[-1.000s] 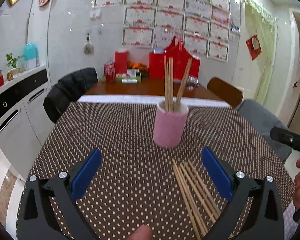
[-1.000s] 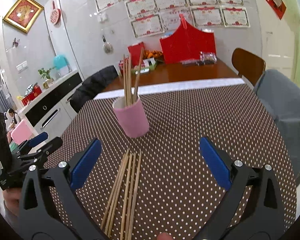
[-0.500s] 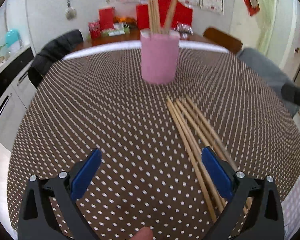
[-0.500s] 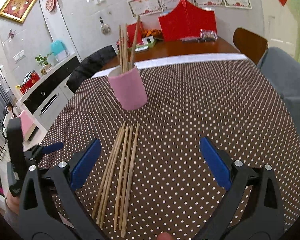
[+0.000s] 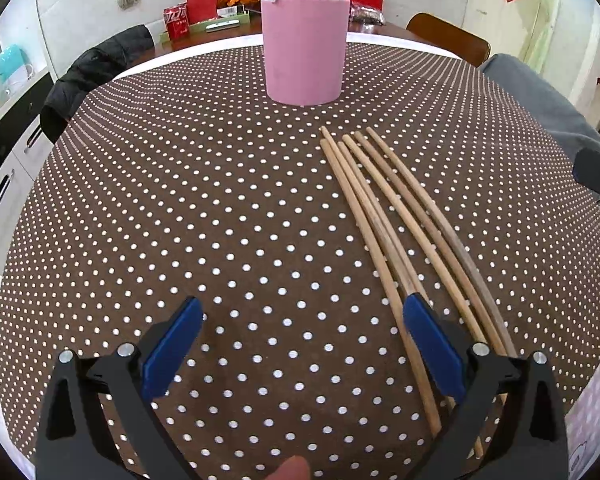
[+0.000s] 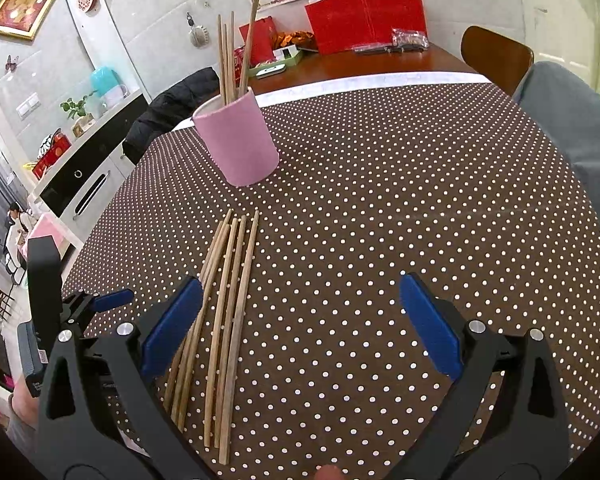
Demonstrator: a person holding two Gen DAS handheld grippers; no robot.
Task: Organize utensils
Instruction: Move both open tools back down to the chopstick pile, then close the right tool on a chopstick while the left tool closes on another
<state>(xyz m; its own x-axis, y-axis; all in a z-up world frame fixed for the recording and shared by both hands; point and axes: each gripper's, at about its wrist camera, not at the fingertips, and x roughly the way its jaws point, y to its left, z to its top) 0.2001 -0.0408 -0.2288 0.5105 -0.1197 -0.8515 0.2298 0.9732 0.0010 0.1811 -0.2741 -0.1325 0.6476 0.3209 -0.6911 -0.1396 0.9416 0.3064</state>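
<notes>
Nearest the left wrist camera, the left gripper (image 5: 302,334) hangs low over the worktop (image 5: 180,208) with its blue-padded jaws spread wide and nothing between them; its right pad sits over the near ends of the loose chopsticks (image 5: 384,220). The right gripper (image 6: 300,314) is likewise spread and empty, its left pad lying over the left edge of the same bundle (image 6: 228,292), though whether either pad touches the wood cannot be told. The chopsticks lie flat on the brown, white-dotted cloth, side by side and roughly parallel, fanning a little, with their far tips pointing toward the pink cup (image 5: 304,48). That cup (image 6: 236,140) stands upright beyond them, apart from their tips, with several more chopsticks standing inside and leaning against its rim. Behind the dotted cloth a bare wooden tabletop (image 6: 364,64) carries a red bag (image 6: 364,16) and small boxes, with a dark jacket (image 5: 96,72) draped on a chair to the left.
</notes>
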